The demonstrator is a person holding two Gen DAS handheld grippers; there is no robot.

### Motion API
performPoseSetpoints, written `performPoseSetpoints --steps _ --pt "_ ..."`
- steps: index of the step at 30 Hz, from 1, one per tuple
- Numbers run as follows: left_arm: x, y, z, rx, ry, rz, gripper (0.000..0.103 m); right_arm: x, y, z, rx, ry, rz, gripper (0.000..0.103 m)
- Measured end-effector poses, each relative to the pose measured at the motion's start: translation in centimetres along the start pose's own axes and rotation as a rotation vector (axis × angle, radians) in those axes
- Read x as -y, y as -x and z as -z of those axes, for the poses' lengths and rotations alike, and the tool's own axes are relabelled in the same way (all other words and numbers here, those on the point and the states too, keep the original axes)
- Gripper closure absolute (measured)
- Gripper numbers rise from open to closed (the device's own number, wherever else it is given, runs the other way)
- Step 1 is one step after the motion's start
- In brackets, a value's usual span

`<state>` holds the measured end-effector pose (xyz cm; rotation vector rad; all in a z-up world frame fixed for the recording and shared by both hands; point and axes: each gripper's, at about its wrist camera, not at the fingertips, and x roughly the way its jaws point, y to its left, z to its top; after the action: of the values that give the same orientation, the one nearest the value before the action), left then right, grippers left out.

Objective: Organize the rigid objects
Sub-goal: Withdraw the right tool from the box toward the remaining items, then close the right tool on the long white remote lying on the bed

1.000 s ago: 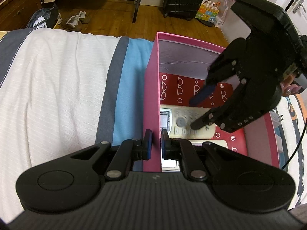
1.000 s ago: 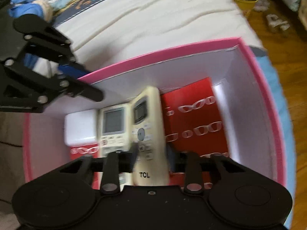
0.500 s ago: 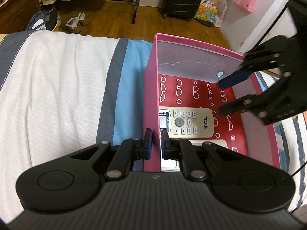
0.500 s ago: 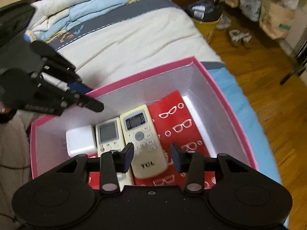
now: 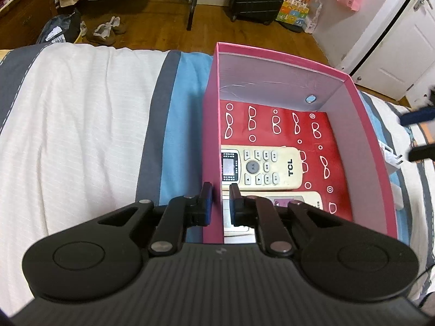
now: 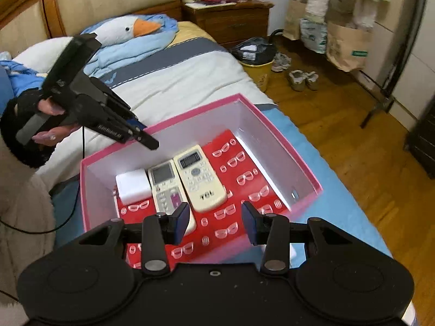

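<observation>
On the striped bedspread (image 5: 89, 125) sits an open pink box (image 5: 212, 125) with a red glasses-print floor. Inside it, 2 cream remotes lie side by side and touching: the TCL remote (image 6: 199, 178) and a second remote (image 6: 167, 190), with a white adapter (image 6: 132, 185) just beside the second one. The left gripper (image 5: 217, 203) is clamped on the box's side wall, 1 finger outside and 1 inside. The right gripper (image 6: 214, 221) hangs above the box's near edge, fingers spread apart and holding nothing. A plush goose (image 6: 122, 30) rests near the headboard.
</observation>
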<state>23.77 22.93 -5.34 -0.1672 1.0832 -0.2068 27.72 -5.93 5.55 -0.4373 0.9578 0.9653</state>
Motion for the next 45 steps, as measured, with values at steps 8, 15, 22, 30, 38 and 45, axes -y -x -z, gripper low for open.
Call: performPoseSetpoints --steps 8,15,22,30,38,45 --pt "0.6 -0.9 0.0 -0.029 0.005 -0.039 0.093 0.1 1.4 9.0 0.022 -0.19 0.135 0.056" --pt "1.1 -0.8 0.0 -0.03 0.0 -0.064 0.093 -0.9 0.2 13.6 0.013 -0.239 0.226 0.056" --pt "1.0 -0.9 0.0 -0.035 0.015 -0.065 0.093 -1.4 -2.8 15.8 -0.053 -0.203 0.315 0.056" --pt "1.1 -0.9 0.0 -0.036 0.013 -0.074 0.093 -1.6 -4.3 16.6 -0.105 -0.168 0.365 0.056" --pt "1.1 -0.9 0.0 -0.037 0.02 -0.075 0.093 -1.1 -5.3 17.2 -0.105 -0.162 0.426 0.047" --pt "1.2 -0.7 0.0 -0.038 0.023 -0.077 0.093 -0.7 -5.9 15.9 -0.104 -0.196 0.407 0.057"
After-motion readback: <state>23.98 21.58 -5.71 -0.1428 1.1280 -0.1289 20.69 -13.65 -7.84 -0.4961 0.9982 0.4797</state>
